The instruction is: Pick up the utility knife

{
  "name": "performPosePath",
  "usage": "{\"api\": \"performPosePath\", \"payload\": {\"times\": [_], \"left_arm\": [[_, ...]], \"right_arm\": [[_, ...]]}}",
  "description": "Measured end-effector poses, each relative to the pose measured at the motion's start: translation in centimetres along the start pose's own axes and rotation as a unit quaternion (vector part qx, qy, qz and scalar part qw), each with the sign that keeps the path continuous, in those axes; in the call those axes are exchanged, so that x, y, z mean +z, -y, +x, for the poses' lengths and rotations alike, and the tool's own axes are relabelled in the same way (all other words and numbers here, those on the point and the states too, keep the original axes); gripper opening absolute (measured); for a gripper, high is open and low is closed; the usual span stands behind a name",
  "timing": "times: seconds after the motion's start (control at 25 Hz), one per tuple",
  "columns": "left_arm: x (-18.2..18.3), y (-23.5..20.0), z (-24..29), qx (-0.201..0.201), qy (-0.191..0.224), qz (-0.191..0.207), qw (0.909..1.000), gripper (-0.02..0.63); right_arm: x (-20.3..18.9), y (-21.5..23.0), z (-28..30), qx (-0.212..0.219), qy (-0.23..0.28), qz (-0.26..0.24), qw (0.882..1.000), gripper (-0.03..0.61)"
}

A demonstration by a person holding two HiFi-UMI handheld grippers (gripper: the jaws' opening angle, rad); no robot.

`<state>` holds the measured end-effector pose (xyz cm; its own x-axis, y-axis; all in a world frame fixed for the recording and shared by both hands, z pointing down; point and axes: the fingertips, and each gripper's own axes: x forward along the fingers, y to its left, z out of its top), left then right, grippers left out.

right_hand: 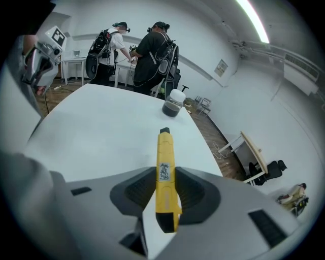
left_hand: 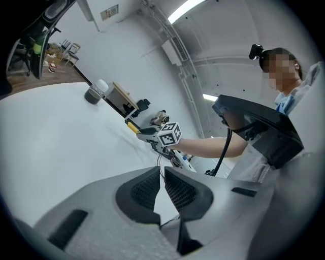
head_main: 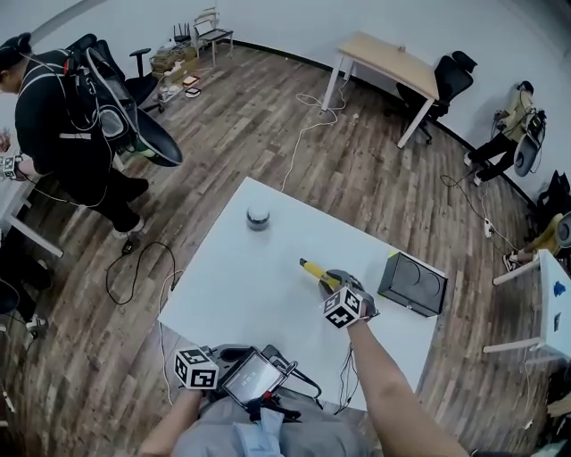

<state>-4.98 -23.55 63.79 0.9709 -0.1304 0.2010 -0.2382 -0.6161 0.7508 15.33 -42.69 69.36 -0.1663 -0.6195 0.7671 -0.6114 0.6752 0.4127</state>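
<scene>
A white table (head_main: 234, 299) is standing on a dark wood-plank floor (head_main: 259, 116). Beyond the table's far side, a pale wooden desk (head_main: 393, 61) is sitting near the white wall (head_main: 294, 20), with a black office chair (head_main: 451, 78) beside it. White cables (head_main: 303, 132) are trailing from the desk towards the table. Above the table, a strip light (right_hand: 252, 20) is glowing.

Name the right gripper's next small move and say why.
Probably a short straight lift: the right gripper is clamped on the yellow utility knife by its handle, with the blade end pointing out over the white table.
</scene>
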Motion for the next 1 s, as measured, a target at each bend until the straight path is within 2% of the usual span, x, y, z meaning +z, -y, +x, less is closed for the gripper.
{"api": "performPosePath", "payload": {"times": [0.6, 1.0], "left_arm": [[-0.4, 0.8, 1.4, -0.021, -0.032, 0.041, 0.9984, 0.020], [-0.4, 1.3, 1.1, -0.035, -0.058, 0.057, 0.9961, 0.020]], "right_arm": [[0.4, -7.3, -7.4, 0.005, 0.053, 0.073, 0.996, 0.114], [1.6, -10.1, -10.9, -0.002, 0.086, 0.133, 0.987, 0.114]]}}
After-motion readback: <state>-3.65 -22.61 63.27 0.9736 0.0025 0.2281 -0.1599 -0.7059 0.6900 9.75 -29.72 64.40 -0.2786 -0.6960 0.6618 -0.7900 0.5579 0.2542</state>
